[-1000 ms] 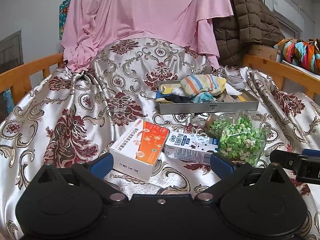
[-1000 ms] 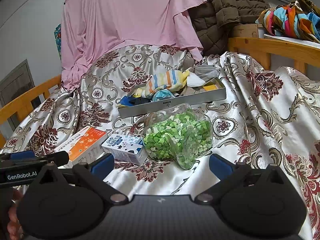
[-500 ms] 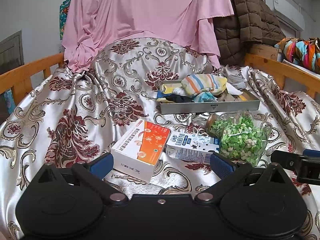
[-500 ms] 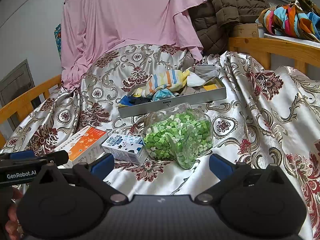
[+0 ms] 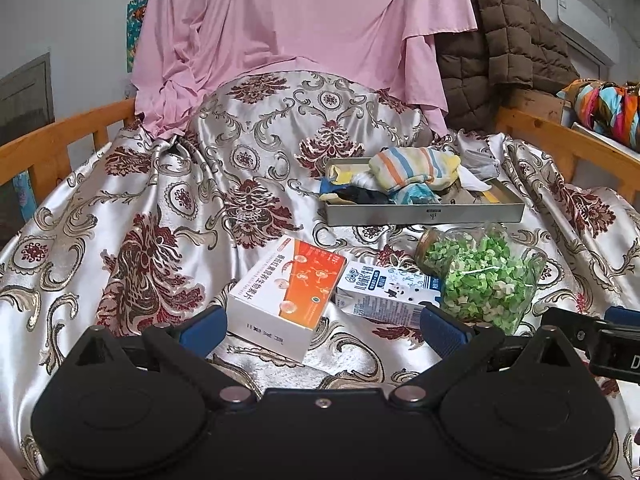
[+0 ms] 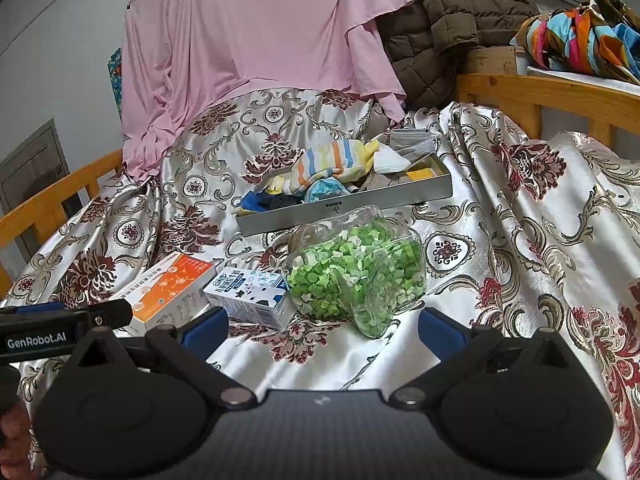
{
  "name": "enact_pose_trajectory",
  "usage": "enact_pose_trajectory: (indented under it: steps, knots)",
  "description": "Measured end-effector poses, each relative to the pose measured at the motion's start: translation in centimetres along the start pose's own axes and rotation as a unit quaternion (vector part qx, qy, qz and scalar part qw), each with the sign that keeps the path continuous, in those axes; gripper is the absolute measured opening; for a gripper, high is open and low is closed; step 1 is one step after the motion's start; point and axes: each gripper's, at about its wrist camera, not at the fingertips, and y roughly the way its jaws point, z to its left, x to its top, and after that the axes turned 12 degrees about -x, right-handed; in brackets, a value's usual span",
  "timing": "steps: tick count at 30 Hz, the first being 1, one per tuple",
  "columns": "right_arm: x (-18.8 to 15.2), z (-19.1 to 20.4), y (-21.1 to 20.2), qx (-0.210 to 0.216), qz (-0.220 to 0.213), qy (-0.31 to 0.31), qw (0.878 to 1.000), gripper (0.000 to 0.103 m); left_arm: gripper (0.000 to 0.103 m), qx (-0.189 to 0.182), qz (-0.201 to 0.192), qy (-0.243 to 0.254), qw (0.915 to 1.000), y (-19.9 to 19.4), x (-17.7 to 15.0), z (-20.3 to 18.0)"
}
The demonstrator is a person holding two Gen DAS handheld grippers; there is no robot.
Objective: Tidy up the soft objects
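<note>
A grey metal tray (image 5: 424,214) (image 6: 344,208) sits on the patterned satin cover and holds several soft items, with a striped sock (image 5: 412,168) (image 6: 332,162) on top. My left gripper (image 5: 322,326) is open and empty, low over the cover, just before an orange-and-white box (image 5: 286,292). My right gripper (image 6: 322,328) is open and empty, just before a clear jar of green bits (image 6: 356,274). The right gripper shows at the right edge of the left wrist view (image 5: 592,330). The left gripper shows at the left edge of the right wrist view (image 6: 64,324).
A small milk carton (image 5: 384,294) (image 6: 250,294) lies between the box and the jar (image 5: 480,276). A pink cloth (image 5: 296,36) and a brown quilted jacket (image 5: 504,48) hang at the back. Wooden rails (image 5: 60,140) (image 6: 552,98) bound both sides.
Both grippers have crept slightly forward toward the items. Nothing was taken hold of or moved.
</note>
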Motion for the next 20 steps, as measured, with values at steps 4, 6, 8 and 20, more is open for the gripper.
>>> enact_pose_trajectory:
  steps: [4,6,8,20]
  knots:
    - [0.01,-0.02,0.03,0.0,0.0,-0.001,1.0,0.103,0.102,0.001,-0.002,0.001,1.0,-0.04,0.01,0.01]
    - [-0.02,-0.03,0.07,0.0,0.0,-0.001,1.0,0.103,0.102,0.002,-0.002,0.002,1.0,-0.04,0.0,0.01]
    - [-0.04,0.04,0.05,0.0,0.0,-0.001,1.0,0.103,0.102,0.003,-0.002,0.002,1.0,-0.03,0.03,0.01]
    - [-0.06,0.04,0.11,0.0,0.0,-0.002,1.0,0.103,0.102,-0.001,0.012,0.0,0.9999,0.24,0.18,0.33]
